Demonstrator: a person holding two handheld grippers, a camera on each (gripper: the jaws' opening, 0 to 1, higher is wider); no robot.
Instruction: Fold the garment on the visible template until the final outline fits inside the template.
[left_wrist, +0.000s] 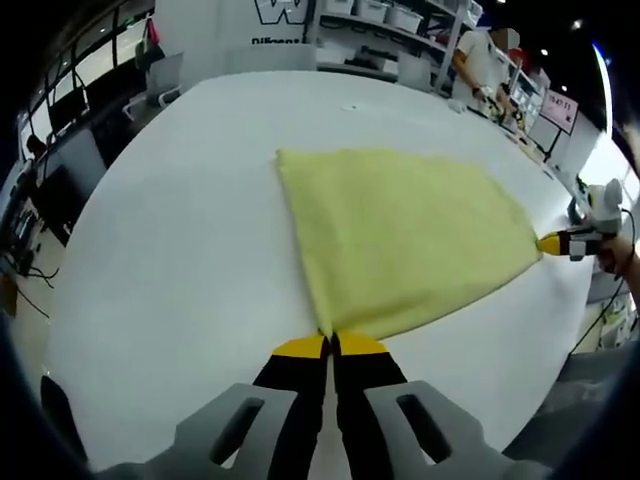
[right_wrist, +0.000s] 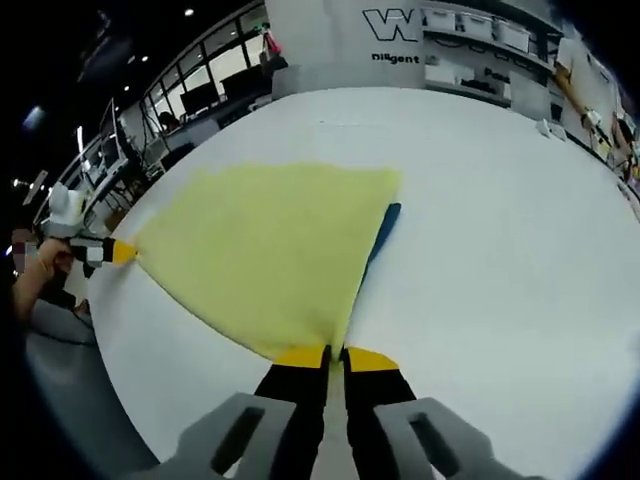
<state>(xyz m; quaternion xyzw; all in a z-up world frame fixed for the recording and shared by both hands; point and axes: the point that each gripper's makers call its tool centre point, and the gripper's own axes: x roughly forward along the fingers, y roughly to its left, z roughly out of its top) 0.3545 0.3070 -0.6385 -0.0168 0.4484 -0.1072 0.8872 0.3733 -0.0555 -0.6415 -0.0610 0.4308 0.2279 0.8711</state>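
A pale yellow garment (left_wrist: 400, 235) of soft, slightly napped cloth lies spread on the white bench (left_wrist: 180, 250), stretched taut between the two tools so that its outline reads as a broad wedge with straight, tight edges and almost no wrinkles. In the left gripper view the left tool (left_wrist: 330, 345) has its yellow-tipped black jaws pressed together on one near corner of the cloth, which fans away from that pinch toward a far square corner and toward the right, where the right tool (left_wrist: 552, 243) grips the opposite corner, a hand (left_wrist: 620, 255) behind it at the bench edge. In the right gripper view the same garment (right_wrist: 275, 255) spreads from the right tool (right_wrist: 335, 355), whose jaws are closed tight on the corner, out to the left tool (right_wrist: 120, 252), which pinches the far corner with a hand (right_wrist: 45, 265) holding it. From this side a dark blue strip (right_wrist: 384, 228) shows on the bench just beside the garment's right edge, partly tucked beneath the cloth; what it is cannot be told. The cloth looks doubled along the edge near the right tool, with a slightly thicker rim there. Shelves and desks stand well beyond the bench.
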